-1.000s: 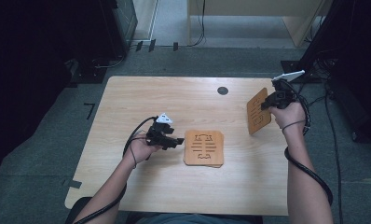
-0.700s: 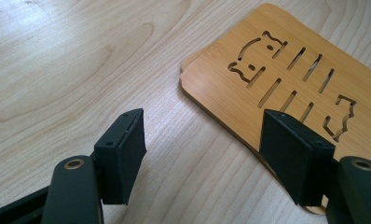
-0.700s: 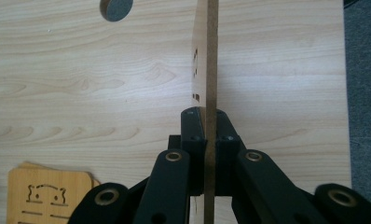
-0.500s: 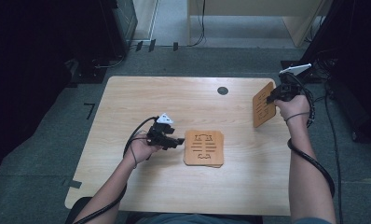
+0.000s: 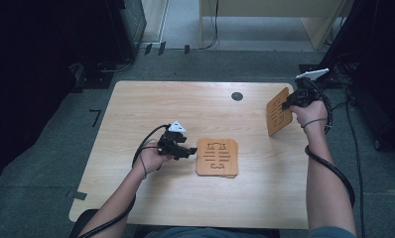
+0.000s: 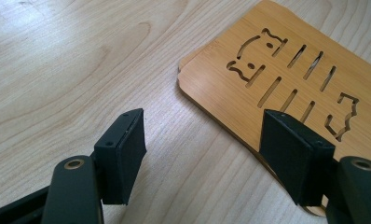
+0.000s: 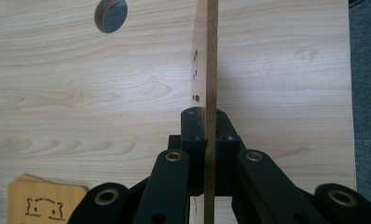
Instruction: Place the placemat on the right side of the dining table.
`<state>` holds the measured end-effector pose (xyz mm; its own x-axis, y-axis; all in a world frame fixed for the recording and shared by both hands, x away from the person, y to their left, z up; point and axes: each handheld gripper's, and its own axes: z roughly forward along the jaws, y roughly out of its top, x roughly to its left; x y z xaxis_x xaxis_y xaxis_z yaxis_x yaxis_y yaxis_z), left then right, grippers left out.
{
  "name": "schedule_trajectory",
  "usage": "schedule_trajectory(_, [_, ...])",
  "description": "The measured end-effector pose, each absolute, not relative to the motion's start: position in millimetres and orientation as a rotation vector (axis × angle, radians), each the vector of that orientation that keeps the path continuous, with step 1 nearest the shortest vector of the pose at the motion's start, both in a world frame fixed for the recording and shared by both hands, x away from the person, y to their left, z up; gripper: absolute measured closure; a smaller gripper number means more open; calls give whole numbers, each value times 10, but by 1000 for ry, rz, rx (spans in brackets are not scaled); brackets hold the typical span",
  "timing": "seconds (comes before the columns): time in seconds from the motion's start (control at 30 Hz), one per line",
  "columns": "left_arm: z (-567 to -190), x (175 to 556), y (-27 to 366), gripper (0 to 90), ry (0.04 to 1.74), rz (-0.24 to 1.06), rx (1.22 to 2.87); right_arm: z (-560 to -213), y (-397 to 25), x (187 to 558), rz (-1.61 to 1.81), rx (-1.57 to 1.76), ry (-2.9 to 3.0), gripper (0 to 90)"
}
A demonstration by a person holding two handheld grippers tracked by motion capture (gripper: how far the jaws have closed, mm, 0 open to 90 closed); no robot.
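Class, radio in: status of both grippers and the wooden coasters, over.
Right gripper shut on lifted coaster, held on edge. Left gripper open beside coaster stack. Table hole nearby, nothing blocking.

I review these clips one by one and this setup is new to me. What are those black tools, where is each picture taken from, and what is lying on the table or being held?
A person sits at a wooden table with a hand-held gripper in each hand. The high view looks down from above; the other two pictures come from cameras riding on the grippers. The left gripper rests open beside a small stack of bamboo coasters; its own view shows both black jaws apart by the stack's corner. The right gripper is shut on one coaster, held on edge above the table's right side; its view shows that coaster edge-on between the jaws. A round grey cap sits in the tabletop.
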<state>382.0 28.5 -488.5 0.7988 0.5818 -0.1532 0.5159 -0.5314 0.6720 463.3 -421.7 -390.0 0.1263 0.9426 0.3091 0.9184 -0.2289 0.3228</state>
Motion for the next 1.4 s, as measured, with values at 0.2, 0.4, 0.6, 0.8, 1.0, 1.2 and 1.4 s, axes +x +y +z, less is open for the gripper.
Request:
schedule_trajectory(0.2, [-4892, 3814, 274, 304, 801, 115, 2250, -3907, -4212, 4733, 707, 2325, 1918, 877])
schedule_trajectory(0.4, [-4892, 3813, 282, 304, 802, 119, 2251, -3928, -4208, 4780, 710, 2313, 1918, 866])
schedule_trajectory(0.6, [-4893, 3809, 279, 304, 800, 116, 2254, -3966, -4245, 4769, 729, 2297, 1917, 802])
schedule_trajectory(0.8, [-4904, 3802, 256, 303, 792, 113, 2261, -4023, -4286, 4750, 722, 2286, 1917, 797])
schedule_trajectory(1.0, [-4910, 3802, 255, 302, 789, 117, 2268, -4081, -4308, 4736, 731, 2288, 1915, 769])
schedule_trajectory(1.2, [-4910, 3802, 253, 301, 790, 118, 2266, -4127, -4312, 4734, 728, 2286, 1921, 740])
schedule_trajectory(1.4, [-4906, 3805, 255, 301, 787, 125, 2262, -4165, -4298, 4735, 710, 2264, 1927, 708])
